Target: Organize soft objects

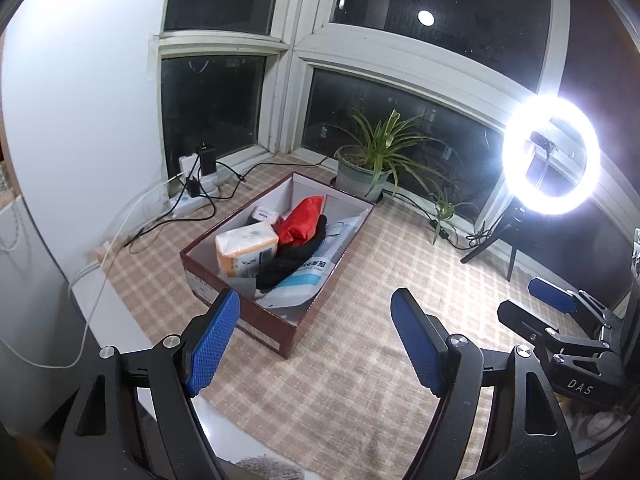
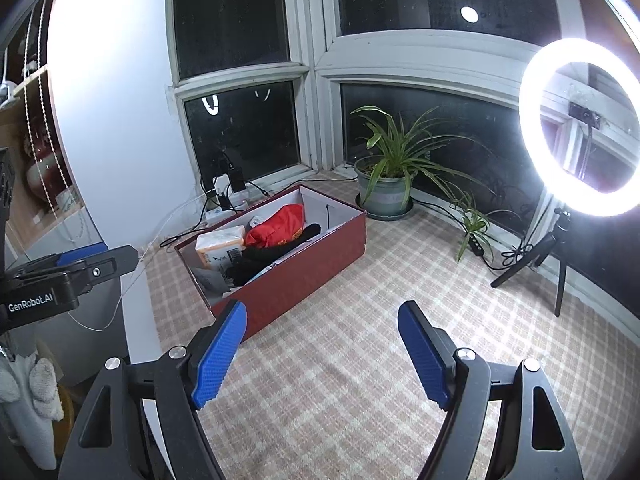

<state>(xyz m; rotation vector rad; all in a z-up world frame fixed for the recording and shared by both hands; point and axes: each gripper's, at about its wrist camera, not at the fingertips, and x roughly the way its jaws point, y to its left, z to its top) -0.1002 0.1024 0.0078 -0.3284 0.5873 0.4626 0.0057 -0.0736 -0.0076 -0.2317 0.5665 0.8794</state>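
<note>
A dark red cardboard box (image 1: pixel 287 330) stands on the checked tablecloth. In it lie a red soft bundle (image 1: pixel 302 218), a black knitted item (image 1: pixel 292 258), an orange-white tissue pack (image 1: pixel 246 250) and a white-blue plastic pouch (image 1: pixel 308 278). The box also shows in the right wrist view (image 2: pixel 304 272), with the red bundle (image 2: pixel 276 228) and the tissue pack (image 2: pixel 220 246). My left gripper (image 1: pixel 316 340) is open and empty, just in front of the box. My right gripper (image 2: pixel 322 354) is open and empty, to the right of the box's near corner. Each gripper shows at the edge of the other's view.
A potted plant (image 1: pixel 366 160) stands behind the box by the window. A lit ring light on a tripod (image 1: pixel 550 156) stands at the right. A power strip with cables (image 1: pixel 192 196) lies at the back left. The tablecloth (image 2: pixel 380 360) spreads right of the box.
</note>
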